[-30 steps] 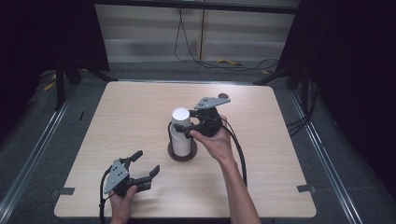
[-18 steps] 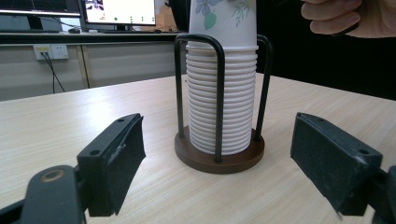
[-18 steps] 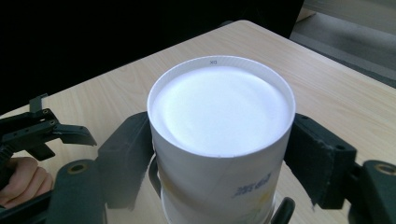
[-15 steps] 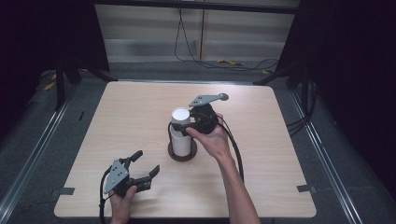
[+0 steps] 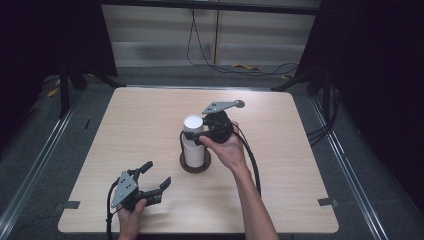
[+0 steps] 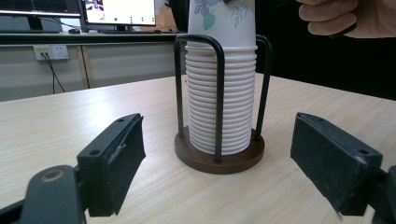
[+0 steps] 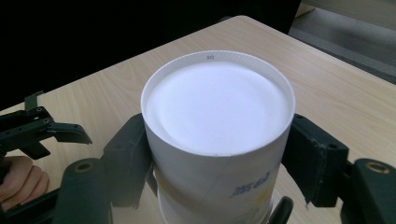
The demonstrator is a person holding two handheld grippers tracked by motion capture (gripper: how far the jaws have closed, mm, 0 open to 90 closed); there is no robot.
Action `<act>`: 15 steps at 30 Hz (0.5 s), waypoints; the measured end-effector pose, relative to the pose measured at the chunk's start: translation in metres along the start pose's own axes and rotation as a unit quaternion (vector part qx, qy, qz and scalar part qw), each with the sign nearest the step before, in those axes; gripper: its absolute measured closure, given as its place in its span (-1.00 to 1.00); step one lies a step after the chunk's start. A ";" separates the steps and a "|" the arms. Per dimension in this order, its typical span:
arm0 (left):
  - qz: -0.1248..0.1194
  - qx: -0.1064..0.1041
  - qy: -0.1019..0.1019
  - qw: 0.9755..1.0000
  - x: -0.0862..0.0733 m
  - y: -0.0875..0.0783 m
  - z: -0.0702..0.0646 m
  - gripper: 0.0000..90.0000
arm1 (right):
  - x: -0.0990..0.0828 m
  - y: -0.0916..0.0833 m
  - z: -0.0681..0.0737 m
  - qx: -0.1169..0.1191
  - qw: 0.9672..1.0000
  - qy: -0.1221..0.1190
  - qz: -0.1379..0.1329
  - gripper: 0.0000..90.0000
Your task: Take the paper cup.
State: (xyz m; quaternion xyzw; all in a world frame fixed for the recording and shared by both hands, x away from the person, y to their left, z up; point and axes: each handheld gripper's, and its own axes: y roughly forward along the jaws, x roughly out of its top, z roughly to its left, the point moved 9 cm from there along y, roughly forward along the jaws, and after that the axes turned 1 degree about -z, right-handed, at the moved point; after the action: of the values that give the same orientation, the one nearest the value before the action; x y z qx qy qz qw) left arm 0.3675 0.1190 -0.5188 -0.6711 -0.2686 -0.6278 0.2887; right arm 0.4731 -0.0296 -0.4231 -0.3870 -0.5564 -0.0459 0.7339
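White paper cups, nested upside down in a tall ribbed stack [image 5: 194, 145], stand near the middle of the pale wooden surface [image 5: 300, 190], held in a stand with a round dark-brown wooden base [image 6: 219, 157] and thin black wire hoops [image 6: 218, 93]. The top cup [image 7: 218, 121], its flat white bottom facing up, carries a floral print and some blue lettering on its wall.

The right claw [image 5: 199, 138] is at the upper part of the stack, reaching in from the stack's right side in the high view. Its two black jaws have just been closing and now sit on opposite sides of the top cup; in the right gripper view the pads lie against the cup wall on both sides, so it is pinching that cup. The right hand [image 5: 226, 149] wraps the claw's body.

The left claw [image 5: 155, 176] rests low near the front left of the surface, well apart from the stack. Its jaws are spread wide with nothing between them, and in the left gripper view they frame the stand from a distance.
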 end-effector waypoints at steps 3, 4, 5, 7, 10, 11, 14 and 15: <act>0.000 0.000 0.002 1.000 0.000 0.000 0.000 -0.61 | 0.002 -0.001 0.000 -0.001 1.000 0.000 -0.010 -0.33; 0.001 0.000 0.003 1.000 0.000 0.000 0.000 -0.61 | 0.003 -0.002 0.000 0.000 1.000 0.000 -0.013 -0.33; 0.002 0.000 0.002 1.000 0.000 0.000 0.000 -0.61 | 0.004 -0.002 0.000 0.001 1.000 -0.002 -0.015 -0.33; 0.002 0.000 0.003 1.000 0.000 0.000 0.000 -0.61 | 0.005 -0.004 0.001 0.000 1.000 -0.003 -0.020 -0.32; 0.004 -0.001 0.002 1.000 -0.001 -0.001 0.000 -0.61 | 0.007 -0.006 0.001 0.001 1.000 -0.001 -0.030 -0.31; 0.004 -0.001 0.002 1.000 -0.001 -0.001 0.000 -0.61 | 0.008 -0.006 0.001 0.001 0.999 -0.001 -0.033 -0.31; 0.003 -0.001 0.002 1.000 0.000 0.000 0.000 -0.61 | 0.010 -0.008 0.001 0.005 0.999 -0.001 -0.042 -0.30; 0.003 -0.001 0.002 1.000 0.000 0.000 0.000 -0.61 | 0.011 -0.009 0.001 0.005 0.999 0.000 -0.045 -0.30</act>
State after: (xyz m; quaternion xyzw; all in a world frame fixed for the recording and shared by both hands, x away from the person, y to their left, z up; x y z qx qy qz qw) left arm 0.3672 0.1194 -0.5192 -0.6712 -0.2652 -0.6282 0.2907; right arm 0.4718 -0.0309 -0.4090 -0.3580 -0.5734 -0.0759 0.7330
